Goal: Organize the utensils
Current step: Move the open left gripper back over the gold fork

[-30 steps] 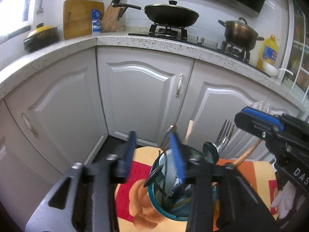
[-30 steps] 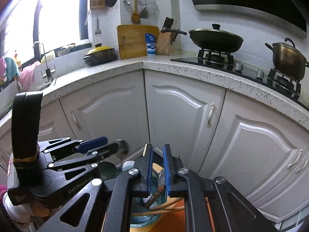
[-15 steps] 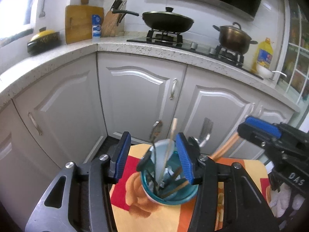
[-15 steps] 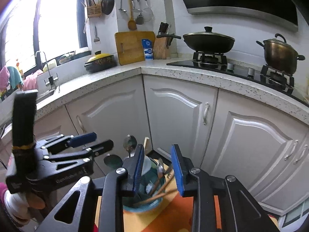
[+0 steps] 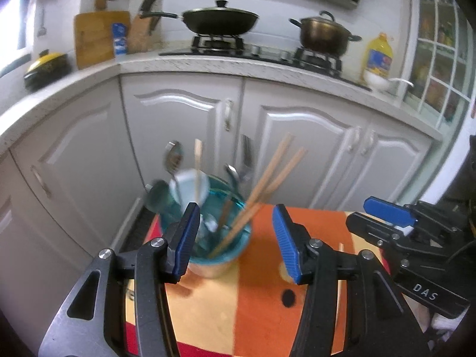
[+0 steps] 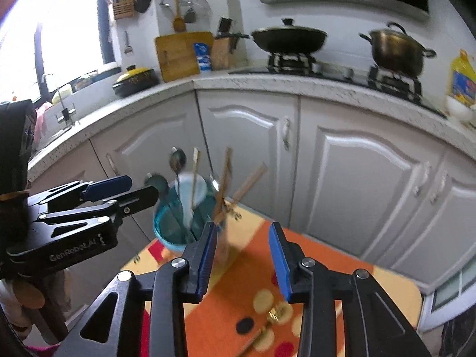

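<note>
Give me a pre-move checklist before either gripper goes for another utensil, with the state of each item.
1. Left gripper free of load: ok, jaws opening, nothing between them.
2. Right gripper free of load: ok, jaws opening, nothing gripped.
3. Teal holder upright on the patterned mat: ok.
4. Wooden chopsticks inside the holder: ok, leaning right.
5. Utensil remaining on the mat: a gold-coloured piece lies there, so not ok.
6. Grippers clear of each other: ok, apart in both views.
</note>
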The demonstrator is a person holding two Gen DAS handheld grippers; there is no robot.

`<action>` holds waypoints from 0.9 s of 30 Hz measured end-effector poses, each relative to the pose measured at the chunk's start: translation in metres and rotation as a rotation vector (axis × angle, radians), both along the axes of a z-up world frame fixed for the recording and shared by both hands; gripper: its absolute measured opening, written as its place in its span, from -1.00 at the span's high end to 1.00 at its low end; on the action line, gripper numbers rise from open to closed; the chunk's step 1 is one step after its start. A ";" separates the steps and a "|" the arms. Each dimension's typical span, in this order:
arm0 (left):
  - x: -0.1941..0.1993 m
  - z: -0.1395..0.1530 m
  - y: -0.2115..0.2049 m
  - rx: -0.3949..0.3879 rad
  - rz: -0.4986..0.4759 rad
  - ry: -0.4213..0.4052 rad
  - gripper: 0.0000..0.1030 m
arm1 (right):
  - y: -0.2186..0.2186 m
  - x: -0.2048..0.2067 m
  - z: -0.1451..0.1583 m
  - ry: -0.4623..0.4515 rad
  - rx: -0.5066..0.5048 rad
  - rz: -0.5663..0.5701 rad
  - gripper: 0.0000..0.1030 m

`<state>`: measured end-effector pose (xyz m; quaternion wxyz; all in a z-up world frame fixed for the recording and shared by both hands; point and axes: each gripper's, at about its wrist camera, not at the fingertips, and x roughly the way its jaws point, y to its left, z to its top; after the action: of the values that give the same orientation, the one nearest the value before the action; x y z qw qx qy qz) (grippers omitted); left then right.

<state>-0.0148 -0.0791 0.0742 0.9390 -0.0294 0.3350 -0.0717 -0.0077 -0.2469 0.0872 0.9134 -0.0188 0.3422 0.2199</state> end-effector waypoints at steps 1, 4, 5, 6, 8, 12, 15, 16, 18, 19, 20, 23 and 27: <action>-0.002 -0.002 -0.005 0.001 -0.010 0.003 0.02 | -0.006 -0.003 -0.003 0.007 -0.003 -0.009 0.32; -0.006 -0.008 -0.021 0.005 -0.049 0.025 0.02 | -0.031 -0.010 -0.014 0.041 -0.004 -0.055 0.31; -0.007 -0.011 -0.026 0.003 -0.062 0.034 0.02 | -0.037 -0.011 -0.017 0.052 0.001 -0.066 0.30; -0.008 -0.013 -0.030 -0.001 -0.071 0.043 0.02 | -0.044 -0.013 -0.021 0.066 0.006 -0.080 0.30; -0.008 -0.018 -0.037 -0.009 -0.088 0.064 0.02 | -0.060 -0.018 -0.030 0.089 -0.001 -0.107 0.30; -0.007 -0.035 -0.047 -0.022 -0.126 0.117 0.02 | -0.087 -0.022 -0.053 0.153 -0.019 -0.145 0.28; -0.002 -0.054 -0.052 -0.045 -0.151 0.186 0.02 | -0.107 -0.022 -0.080 0.233 0.016 -0.176 0.28; 0.000 -0.061 -0.054 -0.051 -0.159 0.206 0.02 | -0.110 -0.020 -0.087 0.249 0.020 -0.184 0.28; 0.003 -0.075 -0.059 -0.057 -0.176 0.249 0.02 | -0.116 -0.017 -0.104 0.296 0.028 -0.195 0.28; 0.005 -0.082 -0.062 -0.054 -0.185 0.269 0.02 | -0.117 -0.016 -0.110 0.312 0.037 -0.193 0.28; 0.008 -0.092 -0.067 -0.047 -0.198 0.298 0.02 | -0.118 -0.013 -0.118 0.332 0.054 -0.188 0.28; 0.015 -0.113 -0.079 -0.060 -0.224 0.365 0.02 | -0.119 -0.003 -0.136 0.379 0.078 -0.194 0.28; 0.030 -0.139 -0.090 -0.083 -0.245 0.442 0.02 | -0.120 0.017 -0.151 0.412 0.137 -0.192 0.28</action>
<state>0.0152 -0.1696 -0.0645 0.8252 -0.0420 0.5301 -0.1905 0.0091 -0.3667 -0.0635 0.8401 0.1211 0.5058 0.1539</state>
